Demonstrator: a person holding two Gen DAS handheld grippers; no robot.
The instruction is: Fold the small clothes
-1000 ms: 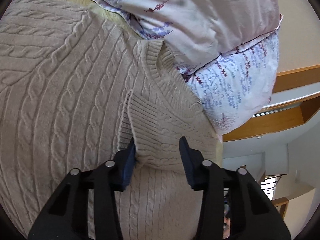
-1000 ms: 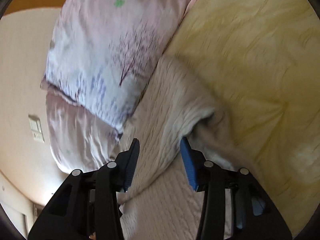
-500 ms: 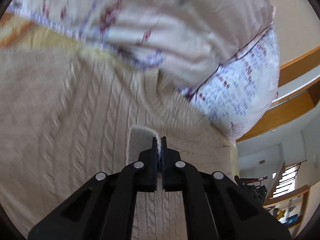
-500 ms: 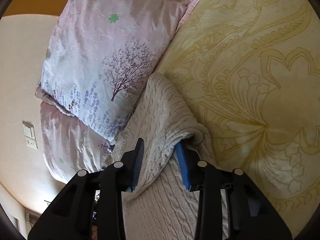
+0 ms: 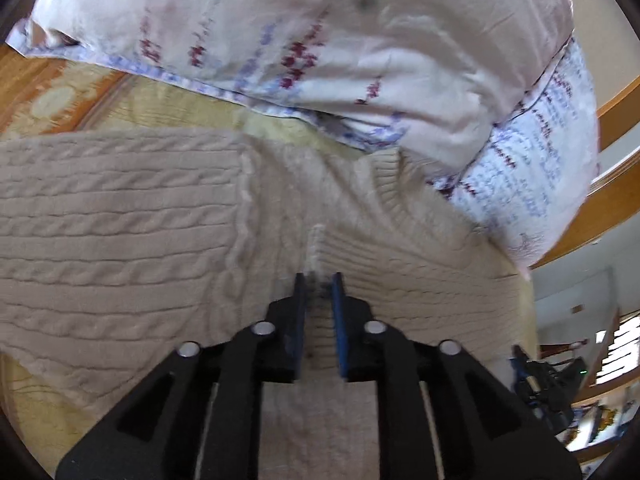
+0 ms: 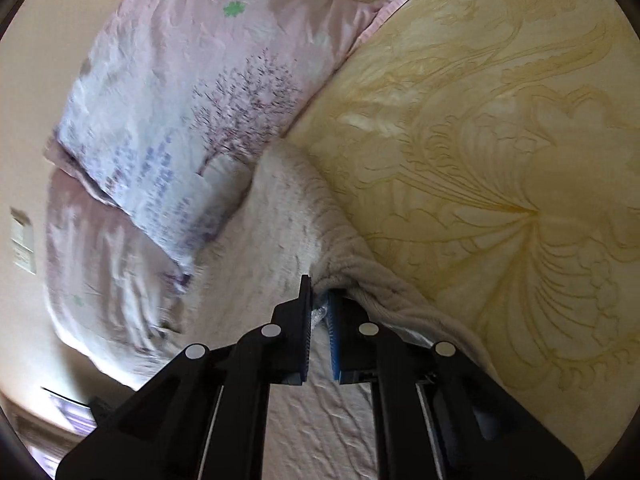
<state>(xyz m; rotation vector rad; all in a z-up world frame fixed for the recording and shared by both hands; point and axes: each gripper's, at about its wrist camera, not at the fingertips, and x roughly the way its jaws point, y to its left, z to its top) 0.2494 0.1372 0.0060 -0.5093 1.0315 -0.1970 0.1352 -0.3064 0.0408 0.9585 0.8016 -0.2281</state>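
Observation:
A beige cable-knit sweater [image 5: 120, 216] lies spread on a yellow bedspread, its collar toward the pillows. My left gripper [image 5: 319, 280] is shut on a ribbed fold of the sweater near its edge. In the right wrist view the same sweater [image 6: 288, 216] runs up toward the pillows, and my right gripper [image 6: 320, 290] is shut on a bunched fold of it, with knit pinched between the blue pads.
Two floral pillows [image 5: 320, 40] lie stacked just beyond the sweater; they also show in the right wrist view [image 6: 192, 92]. The yellow patterned bedspread [image 6: 500, 140] stretches to the right. A wooden headboard [image 5: 616, 104] and a stair area are at the far right.
Both grippers closed from open onto folds of the sweater. The left one pinched the ribbed fold and shifted toward the pillows; the right one closed on the bunched edge.

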